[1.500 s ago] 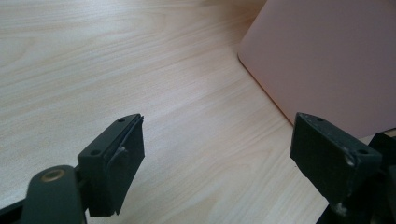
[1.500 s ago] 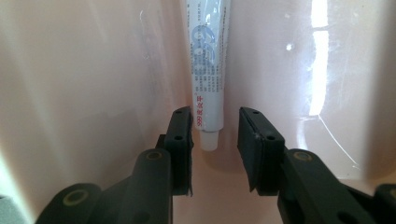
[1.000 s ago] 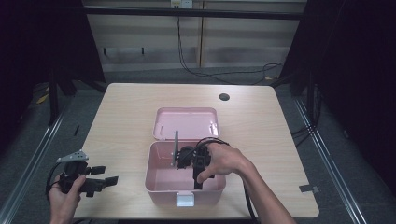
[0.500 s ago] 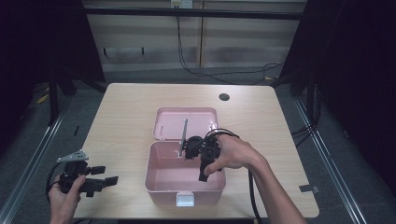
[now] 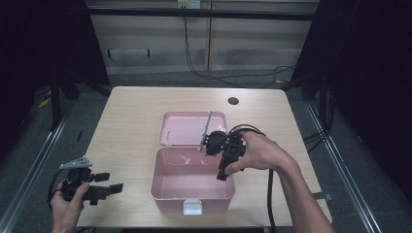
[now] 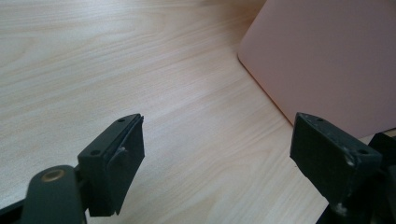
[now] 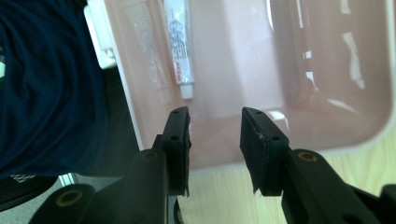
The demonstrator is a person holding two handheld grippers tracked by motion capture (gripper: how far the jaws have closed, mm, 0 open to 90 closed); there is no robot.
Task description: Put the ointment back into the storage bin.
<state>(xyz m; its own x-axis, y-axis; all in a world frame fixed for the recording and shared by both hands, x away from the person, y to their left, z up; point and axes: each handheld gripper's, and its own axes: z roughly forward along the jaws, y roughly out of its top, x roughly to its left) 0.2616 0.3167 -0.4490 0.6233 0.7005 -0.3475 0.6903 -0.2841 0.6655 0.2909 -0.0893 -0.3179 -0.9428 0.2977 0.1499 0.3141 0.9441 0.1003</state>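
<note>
An open pink box point(image 5: 165, 191) stands mid-table, its lid point(image 5: 187, 128) lying flat behind it. In the right gripper view a white tube point(image 7: 180, 44) lies inside the box point(image 7: 327, 56) along the wall that carries the white latch point(image 7: 100, 39). My right gripper point(image 5: 221, 174) hangs over the box's right side, tilted down toward the person. Its jaws point(image 7: 215, 121) have just been opening and stand apart with nothing between them. My left gripper point(image 5: 112, 182) rests open at the table's near left corner, empty, jaws point(image 6: 217, 140) wide, the box's pink side point(image 6: 327, 60) just beyond.
The wooden table point(image 5: 131, 121) has a round cable hole point(image 5: 233, 101) at the back right. The right gripper's black cable point(image 5: 270, 194) trails toward the front edge. Dark frames and a metal rail point(image 5: 34, 160) flank the table.
The right gripper has lifted out of the box and shifted right and toward the lid, its jaws a little wider. The left gripper has kept still.
</note>
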